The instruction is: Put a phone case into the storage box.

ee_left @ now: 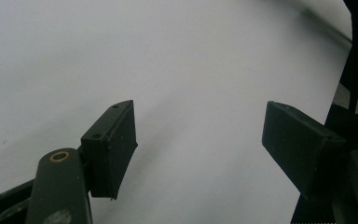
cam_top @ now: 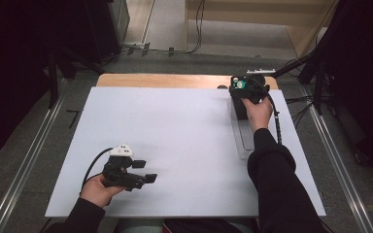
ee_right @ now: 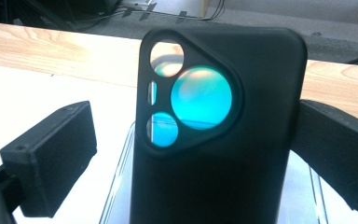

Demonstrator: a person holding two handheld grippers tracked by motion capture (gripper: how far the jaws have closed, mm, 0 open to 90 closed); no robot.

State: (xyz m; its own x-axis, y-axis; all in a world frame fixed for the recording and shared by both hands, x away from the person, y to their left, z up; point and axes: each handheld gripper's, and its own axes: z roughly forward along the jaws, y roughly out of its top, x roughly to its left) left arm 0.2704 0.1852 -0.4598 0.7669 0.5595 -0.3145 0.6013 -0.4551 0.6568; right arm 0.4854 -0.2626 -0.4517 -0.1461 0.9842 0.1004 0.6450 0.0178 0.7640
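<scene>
Right gripper standing open around a black phone case at the upper right.

We are seeing the white tabletop (cam_top: 184, 145) filling the frame's middle; the clear tray (cam_top: 242, 141) is lying at its right, the phone case (ee_right: 219, 140) standing upright between our right gripper's (ee_right: 186, 158) released jaws, left pad apart. Lower left, our left gripper (cam_top: 143, 171) is hovering open, grasping nothing.

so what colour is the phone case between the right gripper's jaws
Matte black phone case, with teal-tinted lens cutouts; clearest in the right gripper view.
</scene>
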